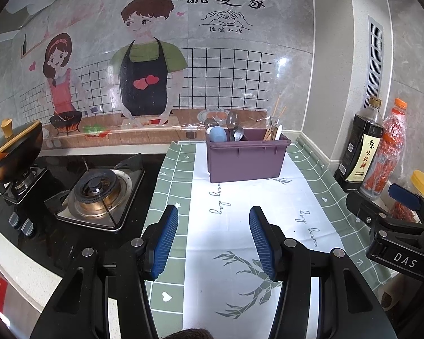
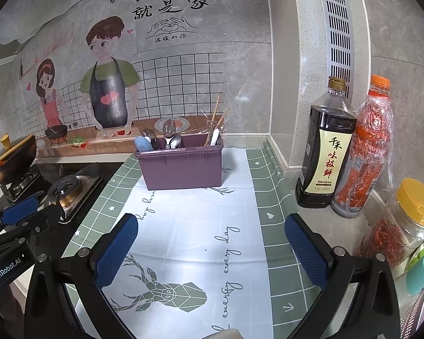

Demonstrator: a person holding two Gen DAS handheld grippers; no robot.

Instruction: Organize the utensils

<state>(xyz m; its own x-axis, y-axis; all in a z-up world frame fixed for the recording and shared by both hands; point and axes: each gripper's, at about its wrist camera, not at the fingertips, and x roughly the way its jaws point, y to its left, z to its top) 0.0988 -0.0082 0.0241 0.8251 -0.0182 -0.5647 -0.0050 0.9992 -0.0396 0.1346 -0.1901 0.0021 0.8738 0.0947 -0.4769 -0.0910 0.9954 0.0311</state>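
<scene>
A purple utensil caddy (image 1: 247, 156) stands at the far end of the green-and-white mat (image 1: 240, 226), near the wall. Its left compartment holds metal spoons (image 1: 234, 128) and a light blue piece (image 1: 217, 134). Its right compartment holds wooden chopsticks (image 1: 272, 124) and a white utensil. It also shows in the right wrist view (image 2: 181, 166) with spoons (image 2: 171, 134) and chopsticks (image 2: 216, 121). My left gripper (image 1: 213, 238) is open and empty above the mat, well short of the caddy. My right gripper (image 2: 212, 251) is open and empty, to the right of the left one.
A gas stove (image 1: 99, 195) lies left of the mat, with a dark wok (image 1: 12, 149) on the far burner. A soy sauce bottle (image 2: 326, 152), an orange-capped bottle (image 2: 364, 152) and a yellow-lidded jar (image 2: 407, 223) stand along the right wall.
</scene>
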